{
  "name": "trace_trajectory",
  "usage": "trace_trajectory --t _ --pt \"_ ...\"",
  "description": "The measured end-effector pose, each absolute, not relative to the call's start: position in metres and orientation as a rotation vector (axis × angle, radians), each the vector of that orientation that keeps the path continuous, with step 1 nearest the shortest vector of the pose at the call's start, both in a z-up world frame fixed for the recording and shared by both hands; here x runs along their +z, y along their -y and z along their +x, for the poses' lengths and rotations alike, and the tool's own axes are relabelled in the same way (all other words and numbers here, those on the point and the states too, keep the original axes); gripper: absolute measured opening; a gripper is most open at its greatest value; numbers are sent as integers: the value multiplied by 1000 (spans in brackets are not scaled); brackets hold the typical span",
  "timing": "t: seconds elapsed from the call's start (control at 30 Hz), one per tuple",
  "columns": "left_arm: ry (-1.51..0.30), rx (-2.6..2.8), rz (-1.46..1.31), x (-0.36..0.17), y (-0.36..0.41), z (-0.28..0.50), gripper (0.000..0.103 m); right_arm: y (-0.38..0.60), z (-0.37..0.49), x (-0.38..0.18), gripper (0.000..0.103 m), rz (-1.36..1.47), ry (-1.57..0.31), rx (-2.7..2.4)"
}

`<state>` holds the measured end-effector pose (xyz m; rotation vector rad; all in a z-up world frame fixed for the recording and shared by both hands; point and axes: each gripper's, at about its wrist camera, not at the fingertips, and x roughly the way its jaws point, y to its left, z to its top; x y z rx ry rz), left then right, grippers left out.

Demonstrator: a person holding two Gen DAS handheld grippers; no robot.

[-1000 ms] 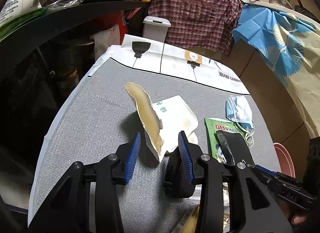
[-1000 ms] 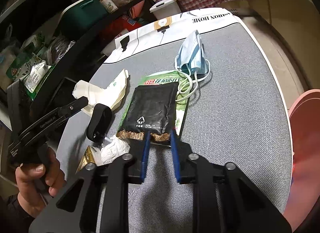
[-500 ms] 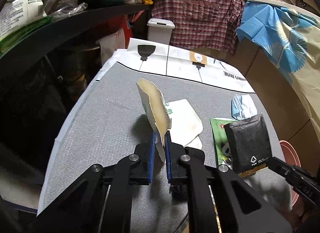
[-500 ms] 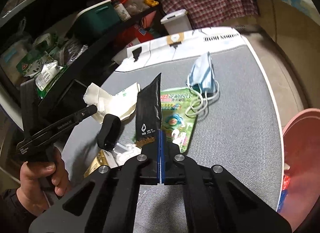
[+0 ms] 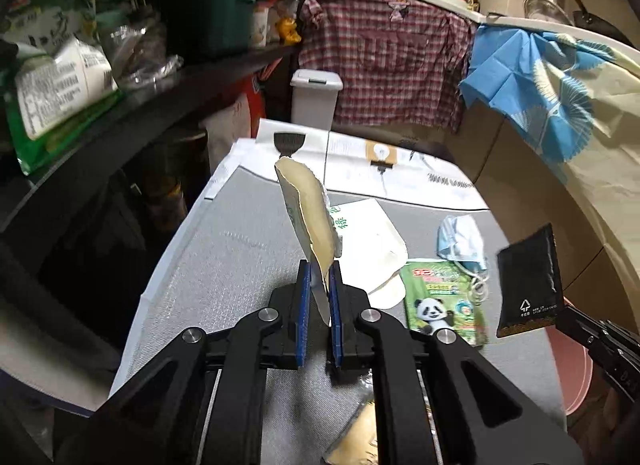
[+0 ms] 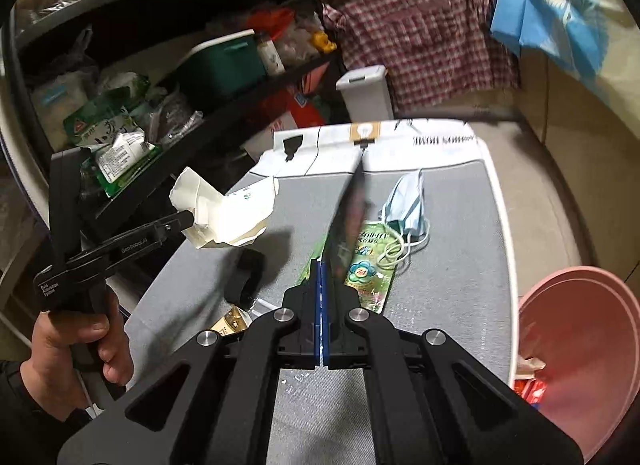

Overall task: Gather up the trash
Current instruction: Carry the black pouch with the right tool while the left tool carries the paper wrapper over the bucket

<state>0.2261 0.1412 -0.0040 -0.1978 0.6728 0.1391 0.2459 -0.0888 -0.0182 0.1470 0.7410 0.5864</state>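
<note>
- The left claw (image 5: 319, 297) is clamped tight on a cream paper wrapper (image 5: 308, 213), which stands up from the blue pads, clear of the table (image 5: 224, 265).
- The right claw (image 6: 322, 305) is pinched closed on a black foil sachet (image 5: 529, 281), held edge-on in its own view and off the table.
- I'd say the carry to a bin comes next: keep both grips firm, since each piece is held only by its lower edge and could flap or slip.
- The pink basin (image 6: 576, 349) sits just past the table's right edge; something red and white shows in it, unclear what.
- A white lidded bin (image 5: 316, 99) stands beyond the far end, lid down, contents hidden.
- Still lying on the table: a blue face mask (image 5: 460, 243), a green panda packet (image 5: 442, 297) and a second cream wrapper (image 5: 376, 241).
</note>
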Motion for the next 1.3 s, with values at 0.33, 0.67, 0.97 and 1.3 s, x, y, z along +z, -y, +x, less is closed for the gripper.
trace_trajectory --t 0.33,0.67,0.97,1.3 --pt "-635 89 -195 25 -118 195 9 118 216 9 0 138 -684 541" --pt "-631 33 -181 35 -94 177 9 149 190 41 0 111 -635 488" --pt "-624 -31 -153 41 -61 174 9 195 175 62 0 70 -577 385" --pt "-623 -95 -110 43 -20 173 9 244 169 61 0 65 -547 244"
